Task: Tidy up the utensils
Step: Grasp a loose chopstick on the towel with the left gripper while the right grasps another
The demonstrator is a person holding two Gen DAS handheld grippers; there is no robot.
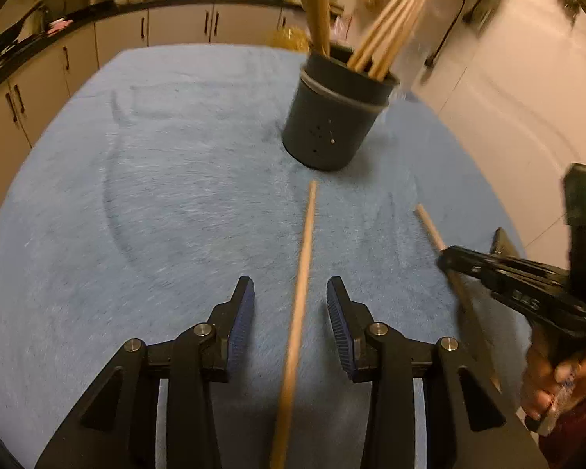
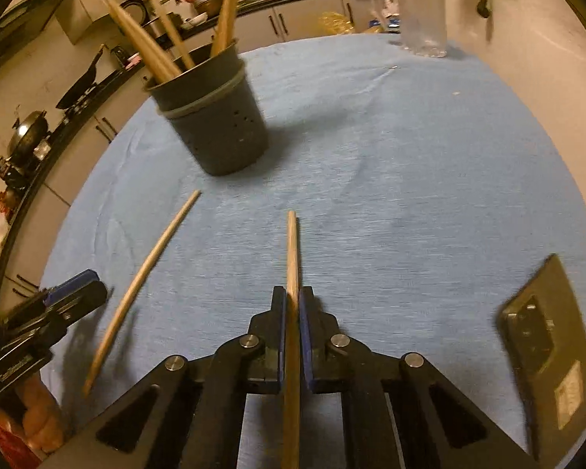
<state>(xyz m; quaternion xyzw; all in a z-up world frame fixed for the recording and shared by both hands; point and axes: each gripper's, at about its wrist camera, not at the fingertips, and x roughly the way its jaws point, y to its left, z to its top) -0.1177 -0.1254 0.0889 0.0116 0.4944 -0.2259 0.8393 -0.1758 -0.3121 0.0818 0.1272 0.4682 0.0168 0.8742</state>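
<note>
From my left wrist camera, the sticks (image 1: pixel 386 35) in the dark cup (image 1: pixel 332 113) smear into blur and run off the top edge. The stick (image 2: pixel 292 351) in my right tool (image 2: pixel 292 301) runs off the bottom edge. I can't read the label on the black device (image 2: pixel 547 351).

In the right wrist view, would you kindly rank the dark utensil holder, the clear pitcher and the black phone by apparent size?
1. Dark utensil holder
2. Black phone, though it lies nearer the camera, so its rank is uncertain
3. Clear pitcher, farthest away
</note>
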